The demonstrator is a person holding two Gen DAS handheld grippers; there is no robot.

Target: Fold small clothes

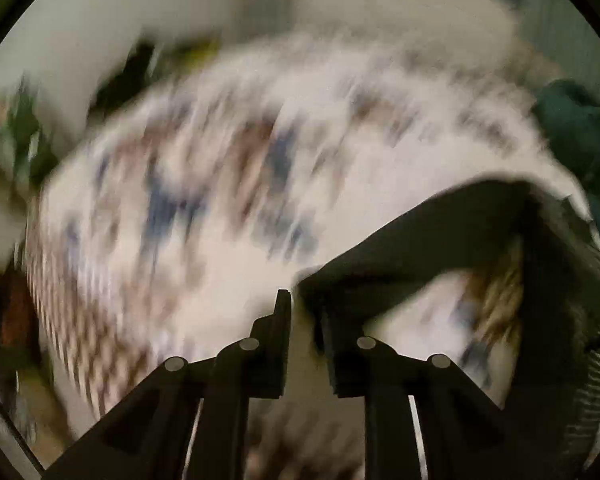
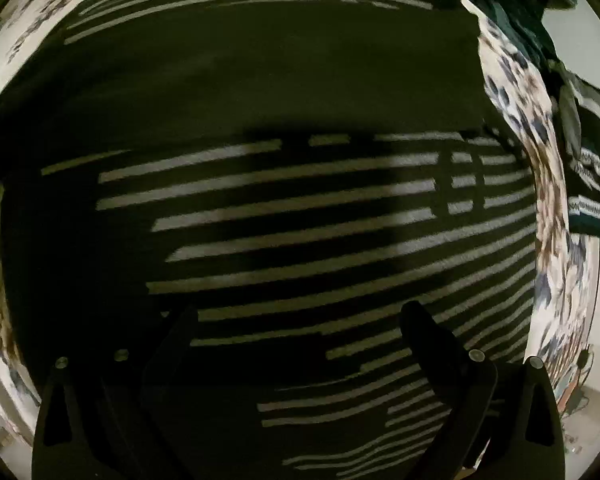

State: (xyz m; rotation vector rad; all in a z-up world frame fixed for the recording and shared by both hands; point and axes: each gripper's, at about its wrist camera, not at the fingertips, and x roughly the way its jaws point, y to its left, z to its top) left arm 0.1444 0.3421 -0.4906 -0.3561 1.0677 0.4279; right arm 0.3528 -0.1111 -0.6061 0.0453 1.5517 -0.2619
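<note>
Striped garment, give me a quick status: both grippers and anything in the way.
Left gripper shut on dark cloth edge. Right gripper open over striped garment. Green clothes beside it, nothing blocking.

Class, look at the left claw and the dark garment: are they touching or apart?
Touching. In the left wrist view, the left claw has nearly closed fingers pinching an edge of the dark garment, which drapes up and away from them.

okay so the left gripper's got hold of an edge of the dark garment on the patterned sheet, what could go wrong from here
1. The left gripper pinches only a thin edge of the dark garment; the fabric may slip out as it lifts.
2. The right gripper stands open over the striped cloth, apparently pinning nothing, so the garment could drag across the patterned sheet instead of folding.
3. The left view is heavily blurred; a fast swing could leave the fold crooked.
</note>
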